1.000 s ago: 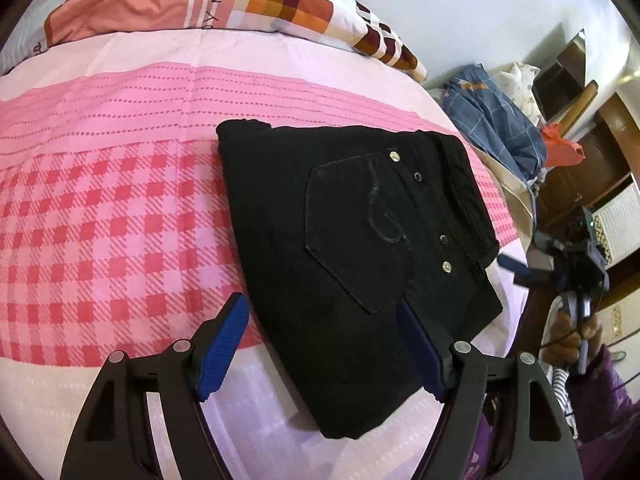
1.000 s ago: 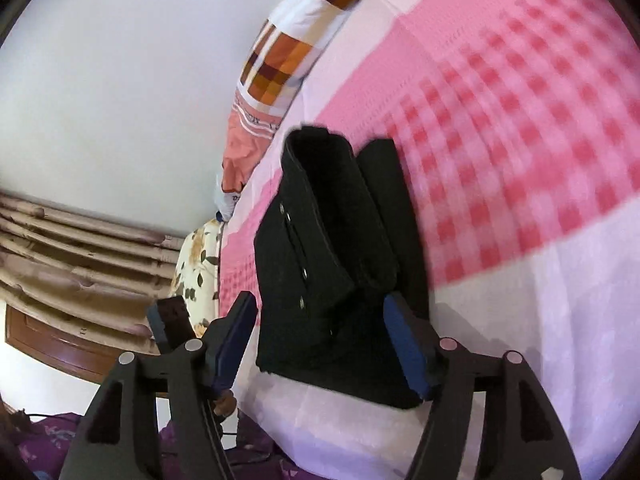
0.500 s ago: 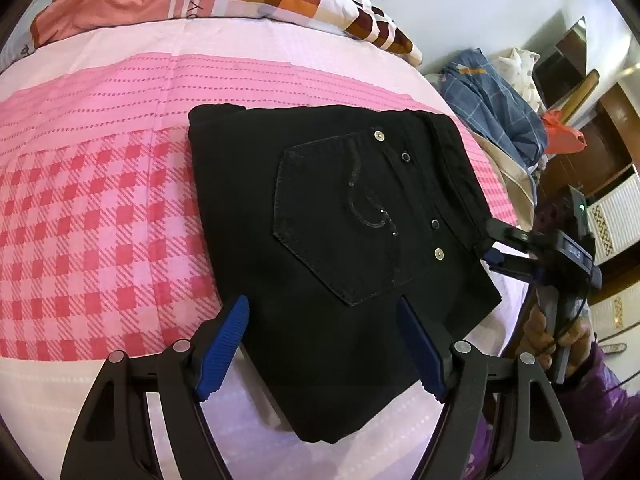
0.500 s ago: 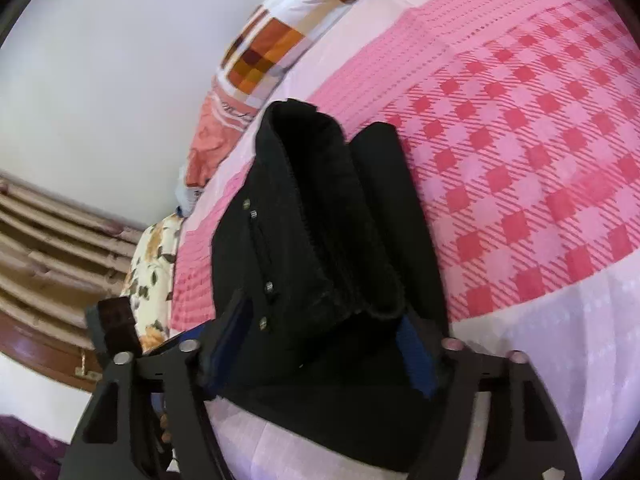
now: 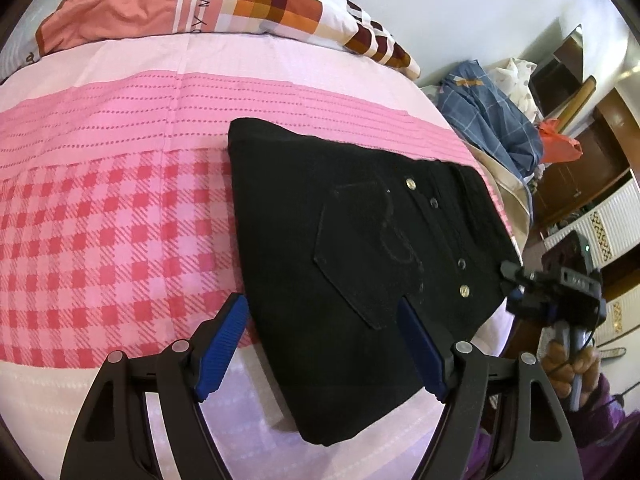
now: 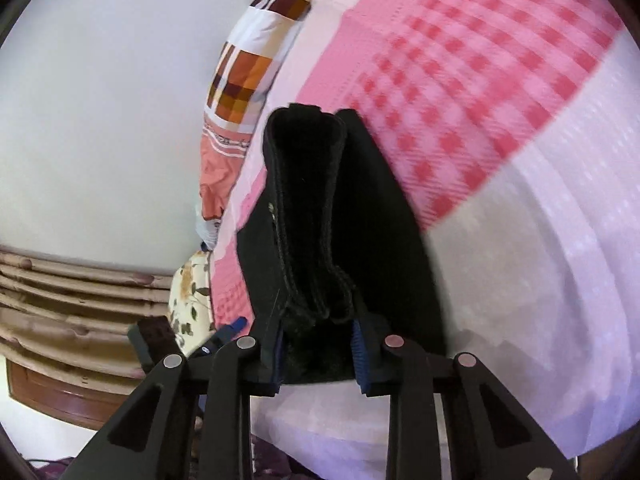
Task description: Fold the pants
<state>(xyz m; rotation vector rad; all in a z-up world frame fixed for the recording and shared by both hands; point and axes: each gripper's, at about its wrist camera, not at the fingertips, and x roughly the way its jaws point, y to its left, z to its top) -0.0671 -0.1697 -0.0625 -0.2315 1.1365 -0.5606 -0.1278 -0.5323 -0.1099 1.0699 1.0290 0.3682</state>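
The folded black pants [image 5: 360, 264] lie on the pink checked bed sheet [image 5: 112, 240], back pocket up, waistband toward the bed's right edge. My left gripper [image 5: 324, 344] is open, its blue pads straddling the pants' near edge without gripping. My right gripper [image 5: 516, 284] shows at the waistband corner in the left wrist view. In the right wrist view my right gripper [image 6: 318, 350] is shut on the pants [image 6: 312, 208], with the thick waistband end between its blue pads.
A patchwork pillow [image 5: 240, 4] lies at the head of the bed. A heap of blue checked clothes [image 5: 492, 120] and wooden furniture [image 5: 592, 160] stand beyond the right edge. A floral cushion [image 6: 188, 292] and wooden slats [image 6: 60, 288] show in the right wrist view.
My right gripper moved onto the waistband end and closed on it. My left gripper stayed open and drew back slightly leftward from the pants.
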